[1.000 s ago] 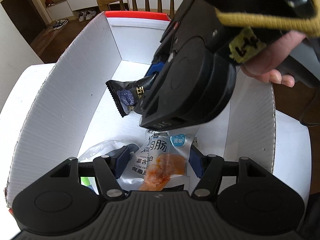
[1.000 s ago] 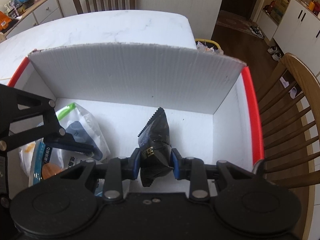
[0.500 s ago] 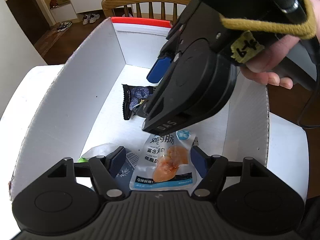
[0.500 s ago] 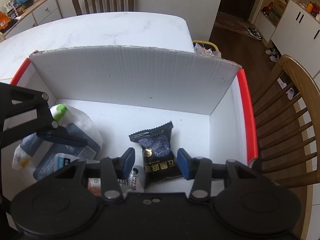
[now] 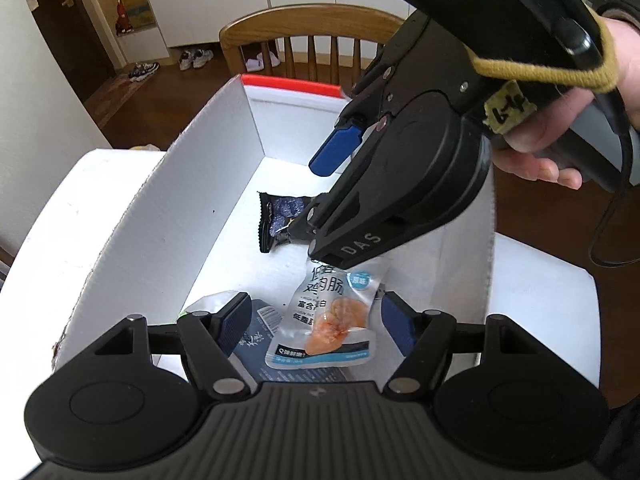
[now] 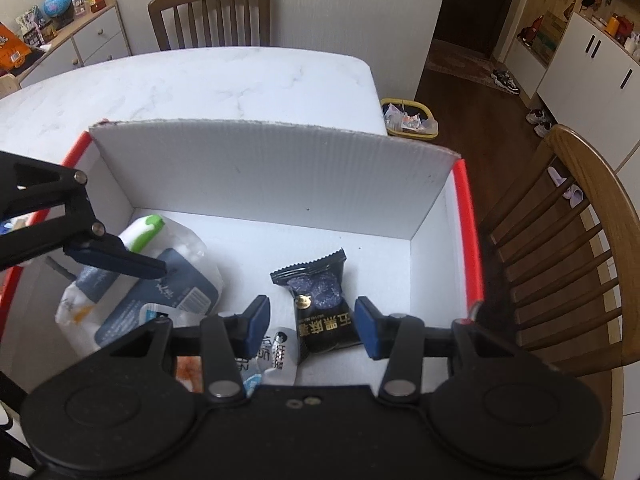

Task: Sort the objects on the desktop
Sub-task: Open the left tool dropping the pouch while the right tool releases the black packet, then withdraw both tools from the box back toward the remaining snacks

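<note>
1. Your left gripper hangs over the near end of the white corrugated box, its fingers apart and pressing on nothing; the jaws have just been opening. Between and below them lies a clear chicken-sausage pouch with an orange piece showing through, flat on the box floor.
2. Just left of that pouch, partly under it, lies a white and dark blue bag with a green cap, also on the floor of the box.
3. Your right gripper hovers above the box with its blue pads spread; its jaws have just been opening too, and nothing is clamped. The black snack packet lies loose on the floor beneath the gap, touching neither pad.
4. In the left wrist view your right hand holds that gripper's handle above the box's right wall, and the black packet shows near the middle of the floor, beyond the sausage pouch.
5. The box has red-edged end walls and sits on a white marble table.
6. Beyond the table stand wooden chairs, and a small yellow basket of scraps sits on the floor.
</note>
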